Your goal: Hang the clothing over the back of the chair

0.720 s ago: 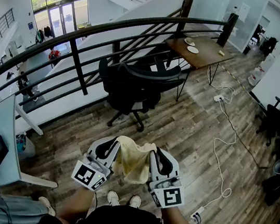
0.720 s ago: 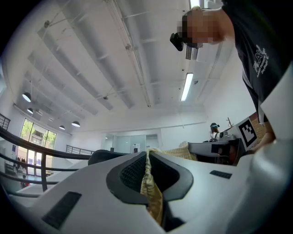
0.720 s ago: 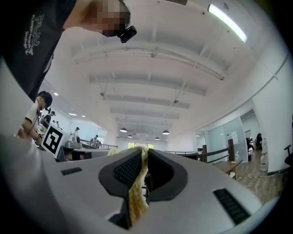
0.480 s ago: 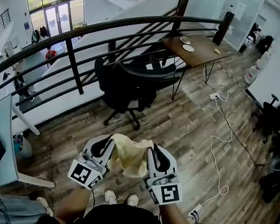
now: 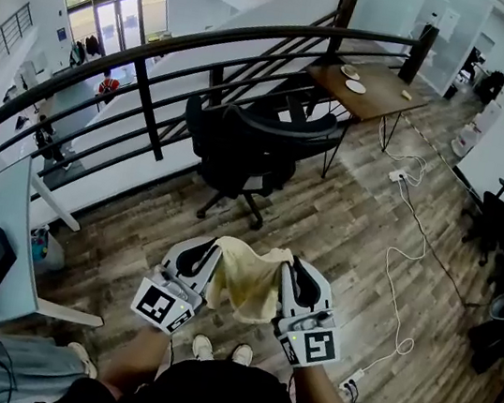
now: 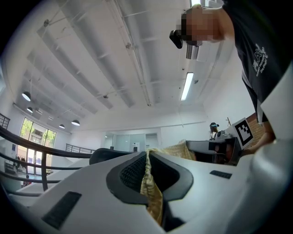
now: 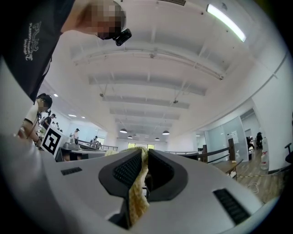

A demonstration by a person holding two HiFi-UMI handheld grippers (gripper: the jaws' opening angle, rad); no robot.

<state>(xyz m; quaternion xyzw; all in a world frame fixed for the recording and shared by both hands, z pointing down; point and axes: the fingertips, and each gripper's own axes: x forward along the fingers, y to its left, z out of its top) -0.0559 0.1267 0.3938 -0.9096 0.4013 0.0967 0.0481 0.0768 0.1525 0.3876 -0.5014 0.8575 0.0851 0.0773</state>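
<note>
Matt, coarse-textured clothing (wood-grain floor)

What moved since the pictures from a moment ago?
Nothing really moved. The left gripper and the right gripper still pinch the pale yellow cloth garment, which hangs between them above the wooden plank floor. The black office chair still stands by the dark metal railing, apart from the garment.

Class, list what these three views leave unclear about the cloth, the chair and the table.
- Head view: the cloth is bunched, so the garment type is unclear.
- Both gripper views: its hanging end is hidden by the jaws.
- Head view: the chair is dark and its parts merge.
- Head view: the plates on the table are too small to tell their contents.
</note>
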